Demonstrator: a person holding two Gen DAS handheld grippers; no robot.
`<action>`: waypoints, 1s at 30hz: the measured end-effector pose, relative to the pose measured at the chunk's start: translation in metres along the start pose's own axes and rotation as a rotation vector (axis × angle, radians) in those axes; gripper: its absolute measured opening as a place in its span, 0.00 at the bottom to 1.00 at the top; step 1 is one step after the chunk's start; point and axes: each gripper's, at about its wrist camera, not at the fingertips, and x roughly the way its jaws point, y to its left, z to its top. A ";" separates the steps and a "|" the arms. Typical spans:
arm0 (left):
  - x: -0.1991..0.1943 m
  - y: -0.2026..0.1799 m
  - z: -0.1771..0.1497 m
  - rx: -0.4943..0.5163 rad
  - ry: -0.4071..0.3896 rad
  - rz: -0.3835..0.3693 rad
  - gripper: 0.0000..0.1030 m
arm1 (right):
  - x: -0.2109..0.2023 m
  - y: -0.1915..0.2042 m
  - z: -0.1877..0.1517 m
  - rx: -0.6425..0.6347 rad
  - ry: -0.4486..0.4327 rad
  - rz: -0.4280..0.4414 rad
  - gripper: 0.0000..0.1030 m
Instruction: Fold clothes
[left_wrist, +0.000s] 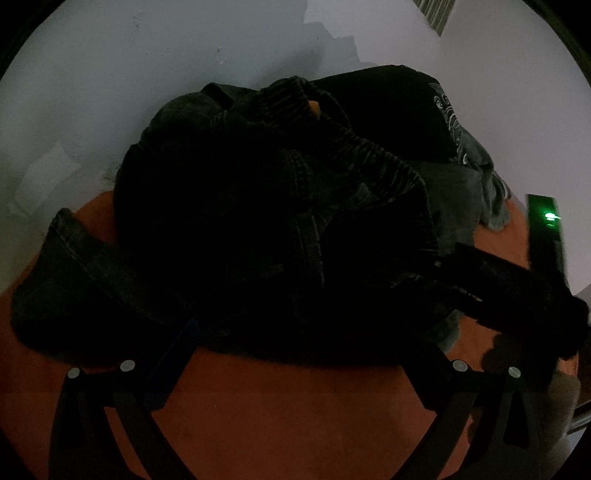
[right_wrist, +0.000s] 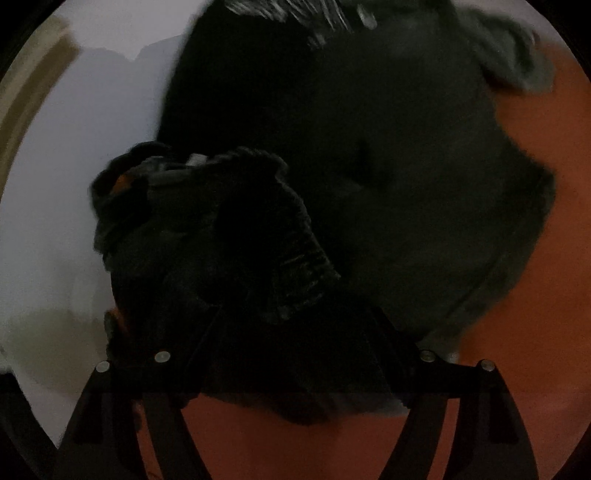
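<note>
A heap of dark clothes (left_wrist: 240, 221) lies on an orange surface (left_wrist: 295, 406). It holds dark jeans, a black piece with a ribbed elastic band (left_wrist: 369, 158) and a black shirt with white print (left_wrist: 424, 110). My left gripper (left_wrist: 299, 350) stands open at the heap's near edge, with nothing between its jaws. My right gripper (left_wrist: 461, 277) reaches into the heap from the right. In the right wrist view that gripper (right_wrist: 299, 332) has its jaws wide apart, with the black ribbed garment (right_wrist: 240, 240) bunched between them. No pad is seen pressing on it. A dark grey-green garment (right_wrist: 406, 166) lies behind.
A pale wall (left_wrist: 147, 92) rises right behind the heap. A grey cloth (left_wrist: 495, 195) trails off the heap's right side. A dark device with a green light (left_wrist: 546, 221) stands at the far right. Bare orange surface (right_wrist: 535, 258) shows in front and to the right.
</note>
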 end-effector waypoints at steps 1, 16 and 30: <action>-0.001 0.000 0.000 -0.001 -0.003 -0.001 1.00 | 0.004 -0.002 0.002 0.030 0.002 0.001 0.75; 0.004 -0.006 0.003 0.059 -0.011 0.058 1.00 | -0.059 0.008 -0.007 0.029 -0.182 -0.030 0.18; -0.011 0.004 0.004 0.025 -0.016 -0.017 1.00 | -0.178 -0.026 -0.093 0.064 -0.383 0.016 0.16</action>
